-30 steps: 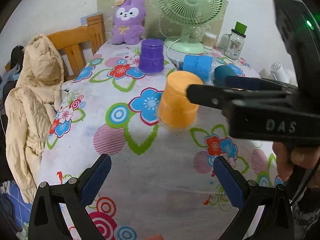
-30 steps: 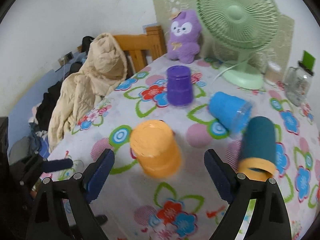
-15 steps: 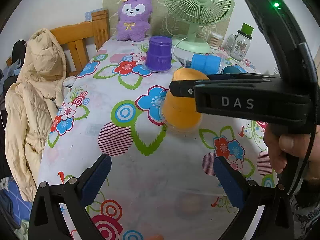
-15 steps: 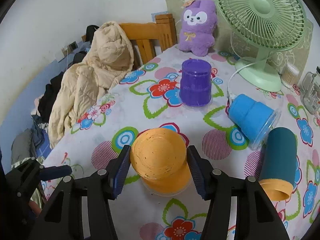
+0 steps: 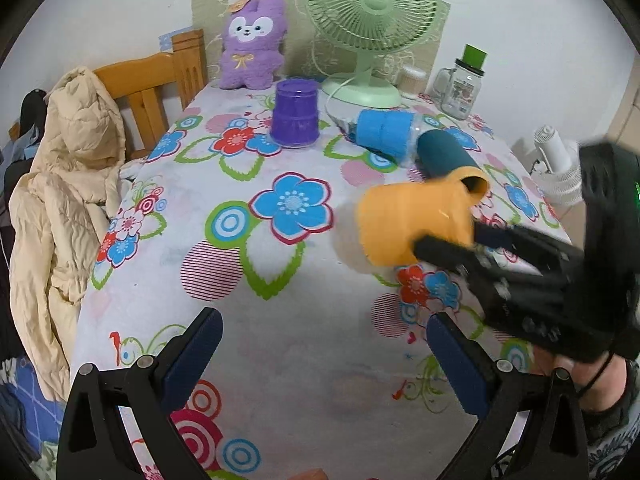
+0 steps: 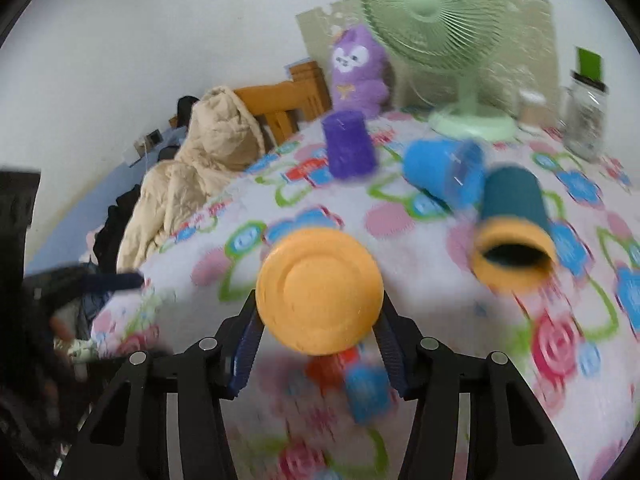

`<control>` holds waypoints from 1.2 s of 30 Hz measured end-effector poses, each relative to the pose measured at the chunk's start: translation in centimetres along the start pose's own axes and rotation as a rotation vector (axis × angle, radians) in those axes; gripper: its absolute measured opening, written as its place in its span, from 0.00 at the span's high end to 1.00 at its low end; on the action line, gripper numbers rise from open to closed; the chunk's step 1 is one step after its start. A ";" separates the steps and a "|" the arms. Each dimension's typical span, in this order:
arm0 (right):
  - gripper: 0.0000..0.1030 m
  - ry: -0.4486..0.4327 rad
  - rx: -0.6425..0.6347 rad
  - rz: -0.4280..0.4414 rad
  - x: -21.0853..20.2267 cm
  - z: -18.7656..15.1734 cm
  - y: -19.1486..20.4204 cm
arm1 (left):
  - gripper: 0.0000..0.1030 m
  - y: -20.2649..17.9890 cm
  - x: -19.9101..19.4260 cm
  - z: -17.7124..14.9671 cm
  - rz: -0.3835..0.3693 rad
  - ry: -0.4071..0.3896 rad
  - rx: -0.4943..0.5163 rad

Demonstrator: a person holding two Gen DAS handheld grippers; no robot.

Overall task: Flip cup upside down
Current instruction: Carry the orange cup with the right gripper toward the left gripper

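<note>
My right gripper [image 6: 318, 340] is shut on the orange cup [image 6: 318, 294] and holds it tipped above the floral tablecloth, with its flat bottom facing the right wrist camera. In the left wrist view the orange cup [image 5: 412, 224] lies on its side in the air, held by the right gripper [image 5: 452, 246] coming in from the right. My left gripper [image 5: 320, 356] is open and empty above the near part of the table [image 5: 280, 320].
A purple cup [image 5: 295, 118] stands upside down further back. A blue cup [image 5: 384, 132] and a teal cup with an orange rim [image 5: 448, 160] lie on their sides. A green fan [image 5: 370, 32], a plush toy [image 5: 252, 60] and a glass jar [image 5: 464, 88] stand at the back. A chair with a beige coat [image 5: 64, 184] is on the left.
My right gripper has closed on the orange cup, lifted it off the table and tipped it onto its side. My left gripper has stayed open and in place.
</note>
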State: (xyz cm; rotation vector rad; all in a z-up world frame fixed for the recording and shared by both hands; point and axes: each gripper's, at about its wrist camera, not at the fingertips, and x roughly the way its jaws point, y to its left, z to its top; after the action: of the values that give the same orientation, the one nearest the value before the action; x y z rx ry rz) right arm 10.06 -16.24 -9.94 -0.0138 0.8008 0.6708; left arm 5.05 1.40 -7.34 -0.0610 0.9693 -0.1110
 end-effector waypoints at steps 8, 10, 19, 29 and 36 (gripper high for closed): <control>0.46 0.004 -0.002 -0.048 -2.3 -2.9 -0.1 | 0.00 -3.0 -1.0 -0.4 -0.025 -0.009 0.045; 0.46 -0.015 -0.008 -0.051 -2.8 -2.9 0.3 | 0.00 -3.6 -1.4 -0.4 -0.029 -0.014 0.056; 0.17 -0.024 0.042 -0.063 -3.8 -4.8 0.3 | 0.00 -5.7 -2.7 -0.3 -0.044 -0.034 0.063; 0.17 -0.019 0.121 -0.068 -7.0 -6.4 -2.3 | 0.00 -8.4 -1.9 -0.3 -0.058 -0.017 0.075; 0.17 0.000 0.131 -0.066 -8.6 -8.3 -4.0 | 0.00 -9.9 -0.7 -0.6 -0.054 0.010 0.037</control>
State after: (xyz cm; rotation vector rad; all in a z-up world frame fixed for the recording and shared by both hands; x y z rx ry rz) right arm 2.50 -26.34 -11.03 0.0780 0.8395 0.5548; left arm 3.51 -8.30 -6.10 -0.0524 0.9756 -0.1794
